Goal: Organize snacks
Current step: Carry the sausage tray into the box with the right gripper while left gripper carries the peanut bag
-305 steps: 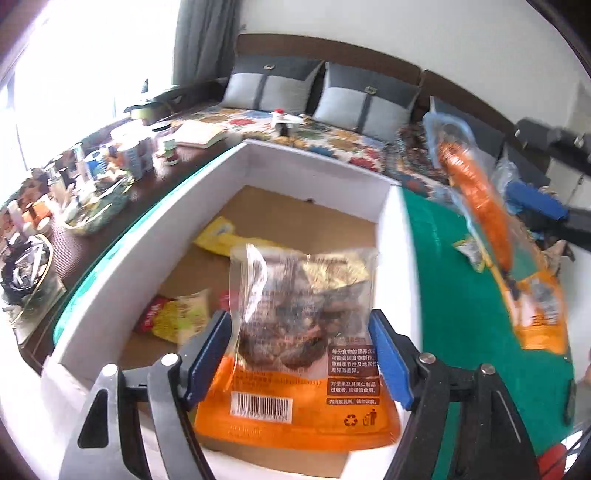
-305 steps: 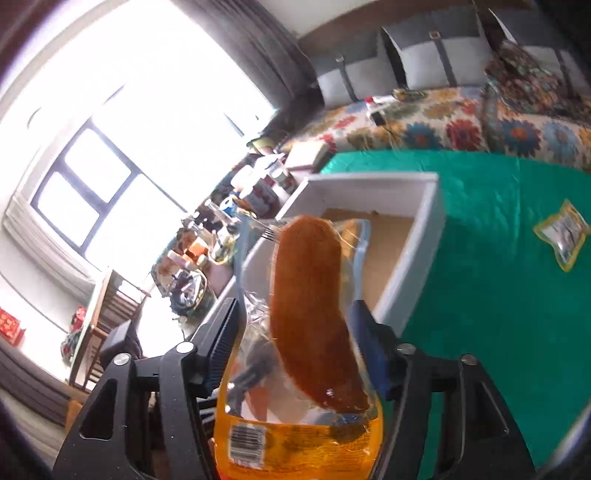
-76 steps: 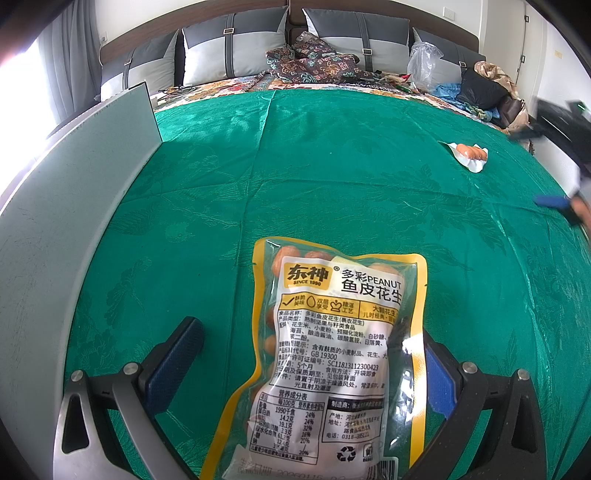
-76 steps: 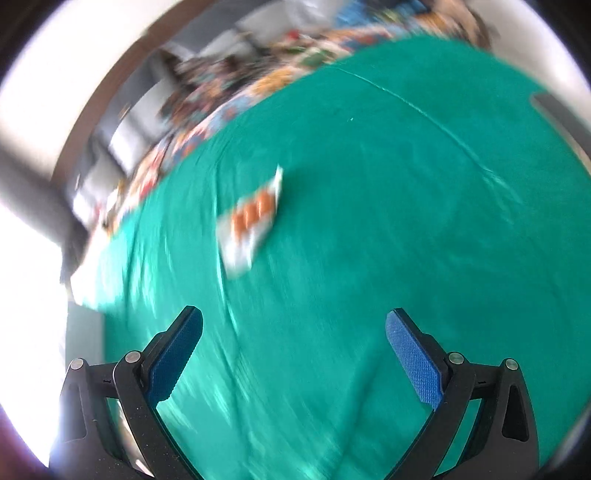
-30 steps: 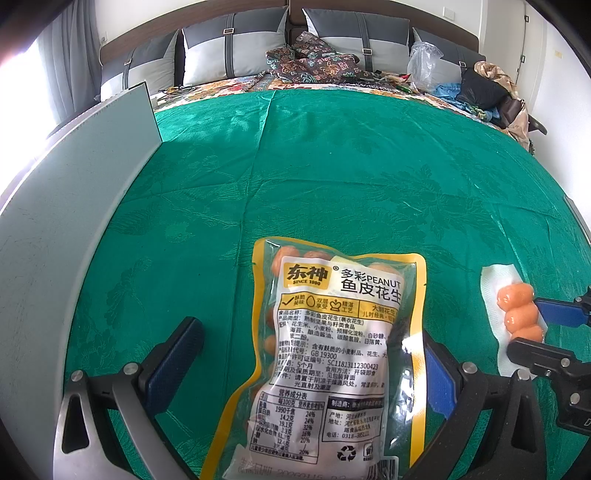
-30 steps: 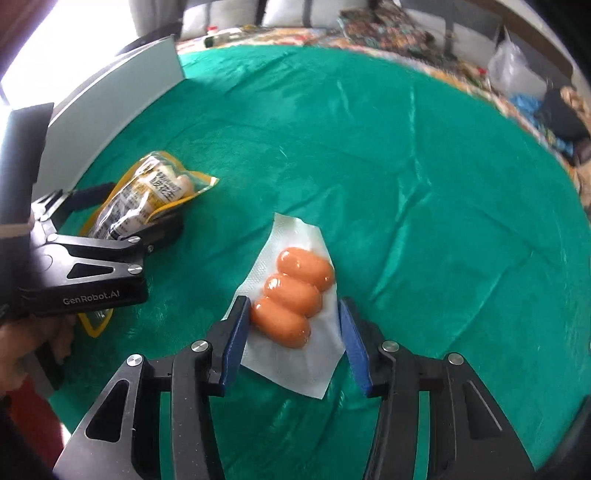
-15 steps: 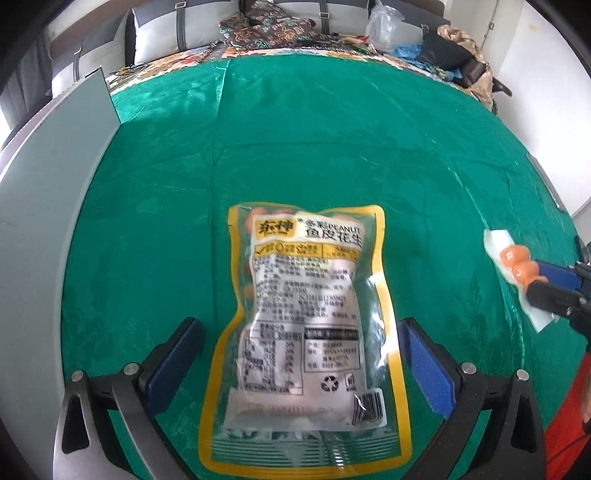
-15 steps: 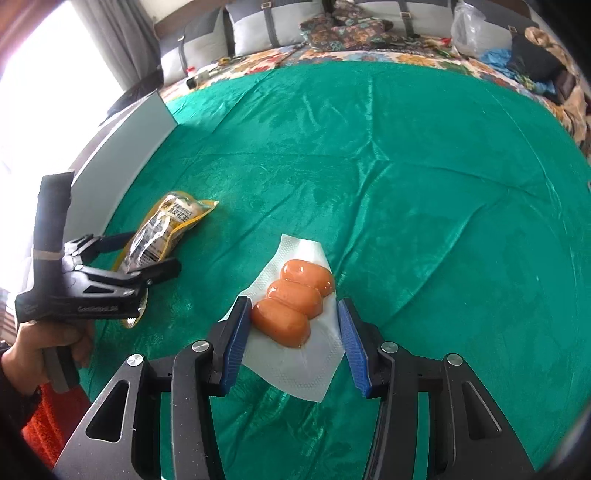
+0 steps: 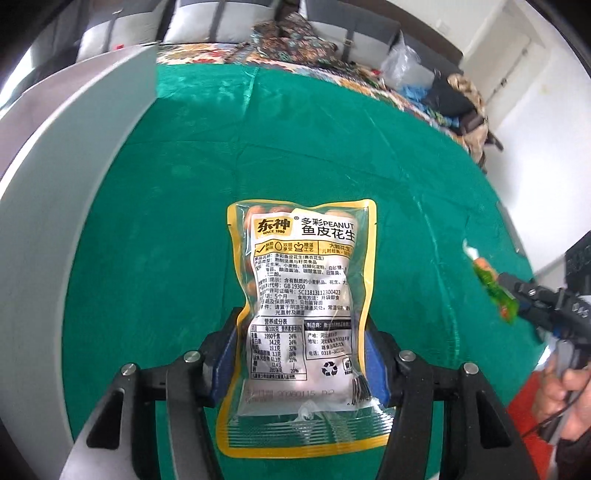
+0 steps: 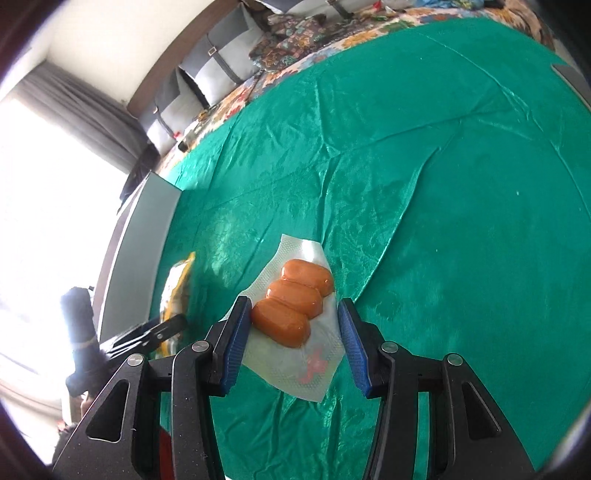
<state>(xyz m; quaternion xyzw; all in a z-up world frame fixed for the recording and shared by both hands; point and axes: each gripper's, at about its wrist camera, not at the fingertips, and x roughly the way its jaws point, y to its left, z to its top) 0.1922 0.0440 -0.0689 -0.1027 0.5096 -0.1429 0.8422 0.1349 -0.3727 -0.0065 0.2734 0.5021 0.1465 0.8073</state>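
Observation:
A yellow-edged clear peanut bag [image 9: 301, 295] hangs over the green cloth [image 9: 184, 221] between the blue pads of my left gripper [image 9: 299, 362]. Its jaws are closing and the pads press on the bag's lower sides. My right gripper [image 10: 293, 339] is shut on a white sausage pack [image 10: 291, 306] with three orange sausages, held just above the cloth. The left wrist view shows that pack [image 9: 491, 288] edge-on at the far right. In the right wrist view the peanut bag [image 10: 177, 288] is to the left.
The white box wall [image 9: 74, 155] runs along the left edge of the table, also visible as the white box wall [image 10: 144, 236]. Grey cushions [image 9: 332, 26] and a patterned bench lie behind. A person's hand [image 9: 565, 387] is at lower right.
My left jaws have closed from wide open onto the peanut bag, and the bag has come up off the cloth. The right gripper has rolled and shifted with the sausage pack.

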